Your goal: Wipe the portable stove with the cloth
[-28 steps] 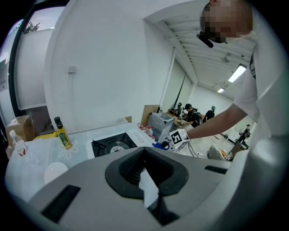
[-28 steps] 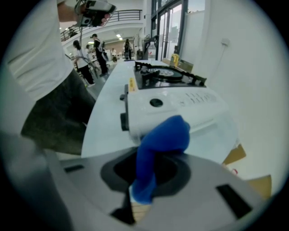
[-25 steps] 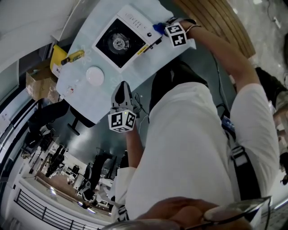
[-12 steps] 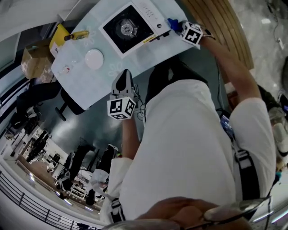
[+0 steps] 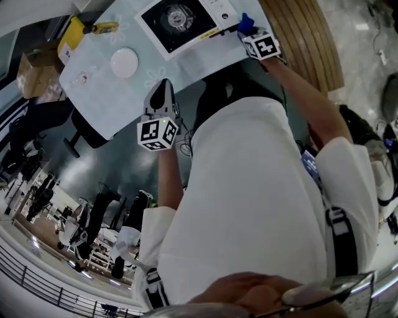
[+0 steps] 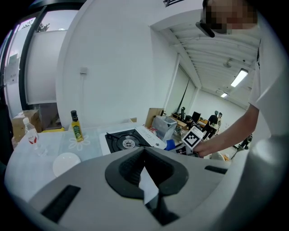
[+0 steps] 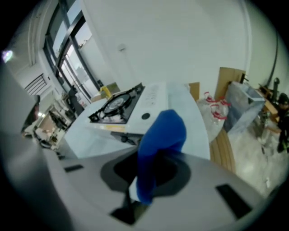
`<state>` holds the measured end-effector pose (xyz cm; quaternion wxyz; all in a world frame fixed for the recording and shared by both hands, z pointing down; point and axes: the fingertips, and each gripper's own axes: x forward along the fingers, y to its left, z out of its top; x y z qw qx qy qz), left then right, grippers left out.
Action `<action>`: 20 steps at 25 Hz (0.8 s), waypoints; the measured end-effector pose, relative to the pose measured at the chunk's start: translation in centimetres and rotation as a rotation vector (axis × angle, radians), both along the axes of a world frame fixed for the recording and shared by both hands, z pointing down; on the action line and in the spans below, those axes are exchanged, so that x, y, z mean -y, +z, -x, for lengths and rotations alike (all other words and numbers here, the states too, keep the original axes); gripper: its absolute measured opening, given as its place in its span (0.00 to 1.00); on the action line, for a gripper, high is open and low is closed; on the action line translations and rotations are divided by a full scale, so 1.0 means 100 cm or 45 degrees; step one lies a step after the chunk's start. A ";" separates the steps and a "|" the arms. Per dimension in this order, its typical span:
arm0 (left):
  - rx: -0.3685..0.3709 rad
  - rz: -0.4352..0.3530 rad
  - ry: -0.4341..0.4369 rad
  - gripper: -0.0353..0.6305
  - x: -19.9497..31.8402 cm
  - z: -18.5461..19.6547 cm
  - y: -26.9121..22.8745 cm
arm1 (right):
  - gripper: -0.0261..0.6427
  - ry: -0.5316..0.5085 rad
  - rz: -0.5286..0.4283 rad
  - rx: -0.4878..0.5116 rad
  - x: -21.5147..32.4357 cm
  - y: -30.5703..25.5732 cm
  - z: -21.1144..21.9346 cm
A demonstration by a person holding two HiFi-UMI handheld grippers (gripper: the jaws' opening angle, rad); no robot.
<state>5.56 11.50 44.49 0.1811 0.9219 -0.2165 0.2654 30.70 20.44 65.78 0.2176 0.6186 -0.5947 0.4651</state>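
Right gripper (image 7: 149, 180) clamps blue cloth (image 7: 160, 144) just beside the stove (image 5: 180, 18)'s corner.

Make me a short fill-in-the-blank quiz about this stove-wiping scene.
1. The right tongs grip a ___ cloth.
2. The left tongs are closed and hold ___.
3. The portable stove on the table has ___ burner.

Missing words: blue; nothing; one.
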 end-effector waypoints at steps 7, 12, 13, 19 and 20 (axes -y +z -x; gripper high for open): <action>-0.018 0.020 0.039 0.10 0.016 0.026 0.008 | 0.15 0.006 0.004 0.052 0.006 -0.001 0.078; -0.030 0.029 0.062 0.10 0.026 0.042 0.012 | 0.15 -0.070 -0.014 0.018 0.028 0.002 0.119; -0.031 0.031 0.065 0.10 0.028 0.045 0.013 | 0.15 -0.066 -0.016 0.012 0.034 0.004 0.123; -0.030 0.048 0.046 0.10 0.040 0.068 0.020 | 0.15 0.016 -0.003 -0.059 0.062 0.019 0.130; -0.030 0.051 0.040 0.10 0.042 0.073 0.022 | 0.15 0.043 0.002 -0.061 0.065 0.020 0.130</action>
